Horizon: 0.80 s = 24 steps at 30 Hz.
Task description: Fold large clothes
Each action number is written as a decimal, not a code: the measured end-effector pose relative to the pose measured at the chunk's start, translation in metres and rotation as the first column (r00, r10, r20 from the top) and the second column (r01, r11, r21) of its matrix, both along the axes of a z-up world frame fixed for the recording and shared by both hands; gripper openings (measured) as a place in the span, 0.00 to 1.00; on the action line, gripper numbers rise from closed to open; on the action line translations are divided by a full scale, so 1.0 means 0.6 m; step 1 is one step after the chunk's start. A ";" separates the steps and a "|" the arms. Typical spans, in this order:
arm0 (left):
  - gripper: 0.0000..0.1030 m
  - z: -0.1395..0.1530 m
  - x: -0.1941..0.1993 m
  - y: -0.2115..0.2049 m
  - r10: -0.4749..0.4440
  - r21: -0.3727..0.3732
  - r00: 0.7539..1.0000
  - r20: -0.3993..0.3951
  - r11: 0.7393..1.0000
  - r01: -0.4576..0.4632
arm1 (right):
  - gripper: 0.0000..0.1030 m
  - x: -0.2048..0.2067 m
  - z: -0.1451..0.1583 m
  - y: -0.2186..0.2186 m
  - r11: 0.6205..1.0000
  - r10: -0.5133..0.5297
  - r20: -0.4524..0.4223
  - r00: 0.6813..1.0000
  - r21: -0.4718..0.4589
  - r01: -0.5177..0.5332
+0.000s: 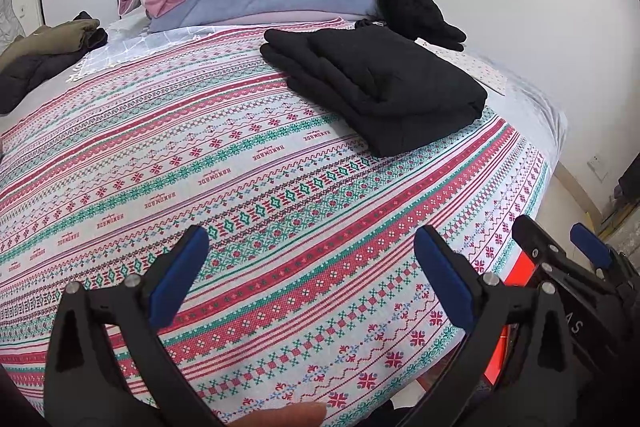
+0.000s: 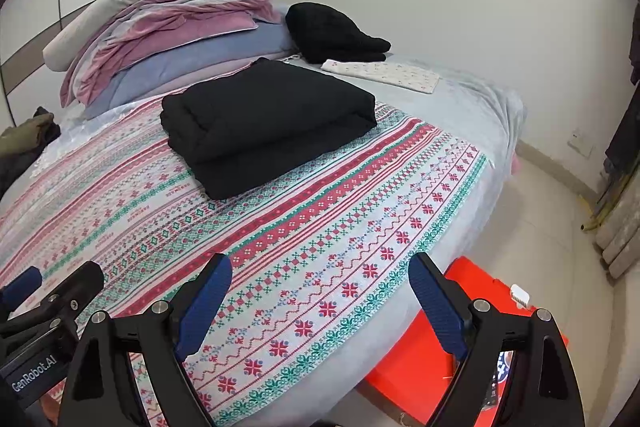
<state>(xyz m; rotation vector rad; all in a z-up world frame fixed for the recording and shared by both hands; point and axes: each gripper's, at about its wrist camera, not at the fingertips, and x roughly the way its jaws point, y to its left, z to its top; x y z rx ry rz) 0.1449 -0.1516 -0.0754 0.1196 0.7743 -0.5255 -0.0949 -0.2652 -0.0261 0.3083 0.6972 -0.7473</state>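
A black folded garment [image 2: 268, 123] lies on a red, green and white cross-stitch-patterned bedspread [image 2: 328, 239] beside a pink, blue and grey bedding stack [image 2: 172, 27].

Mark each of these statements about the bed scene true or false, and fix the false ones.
1. The black garment lies folded on the patterned blanket. True.
2. The right gripper is shut on the garment. False: it is open and holds nothing.
3. The left gripper is open. True.
4. The stacked bedding sits on the floor. False: it sits on the bed.
5. A red box lies on the floor beside the bed. True.
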 end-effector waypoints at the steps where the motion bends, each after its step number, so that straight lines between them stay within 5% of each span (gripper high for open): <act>1: 0.99 0.000 -0.001 -0.001 -0.001 0.001 1.000 0.001 1.000 0.001 | 0.88 0.000 0.000 0.000 1.000 -0.002 -0.001 1.000 0.001 0.002; 24: 0.99 0.000 -0.002 -0.002 -0.005 0.002 1.000 0.001 1.000 0.005 | 0.88 0.001 0.000 0.001 1.000 -0.003 -0.001 1.000 0.000 0.003</act>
